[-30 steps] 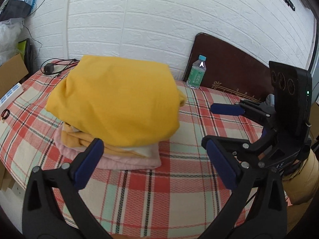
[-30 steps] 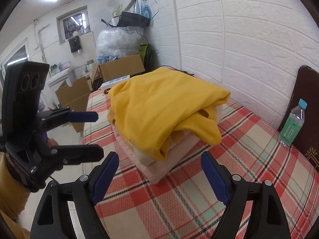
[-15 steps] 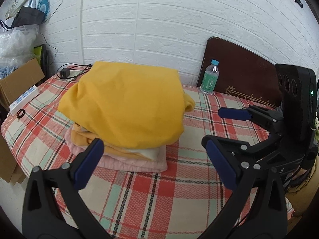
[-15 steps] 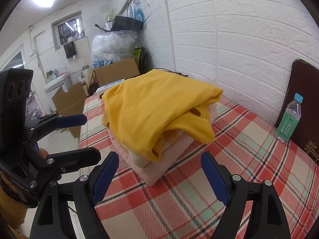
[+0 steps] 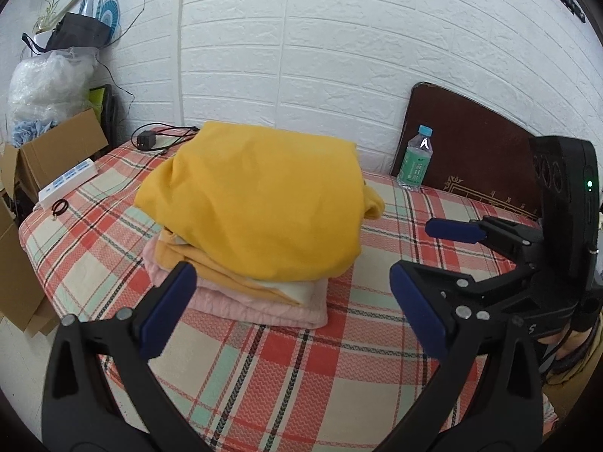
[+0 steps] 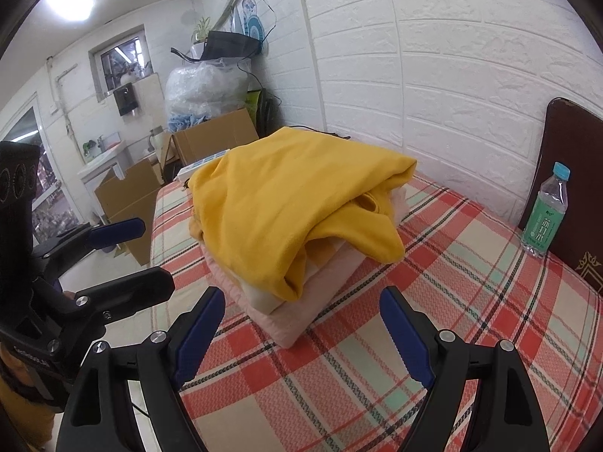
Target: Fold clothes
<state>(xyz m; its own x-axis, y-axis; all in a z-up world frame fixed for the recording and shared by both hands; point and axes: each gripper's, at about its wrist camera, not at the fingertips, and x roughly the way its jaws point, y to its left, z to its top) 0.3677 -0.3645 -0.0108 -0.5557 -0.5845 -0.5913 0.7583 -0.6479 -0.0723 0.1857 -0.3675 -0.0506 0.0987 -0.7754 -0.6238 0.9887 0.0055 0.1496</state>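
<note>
A stack of folded clothes sits on the plaid table (image 5: 301, 376). On top lies a yellow garment (image 5: 264, 203), under it a cream layer, and at the bottom a pink one (image 5: 245, 301). My left gripper (image 5: 294, 312) hangs open in front of the stack, touching nothing. The right gripper (image 5: 441, 252) shows at the right, also open and empty. In the right wrist view the yellow garment (image 6: 286, 203) drapes over the pink layer (image 6: 294, 324). There the right gripper (image 6: 303, 335) is open short of the stack's corner, and the left gripper (image 6: 139, 256) is open at the left.
A green-labelled water bottle (image 5: 414, 162) stands before a dark wooden board (image 5: 471, 143) against the white brick wall. A charger with cable (image 5: 145, 139), a white power strip (image 5: 68, 184) and a black ring (image 5: 60, 207) lie at the table's left end. Cardboard boxes (image 6: 211, 139) stand beyond.
Both grippers have drawn back and up from the stack, which now looks smaller and farther away. The clothes have not moved, and both grippers stay open.
</note>
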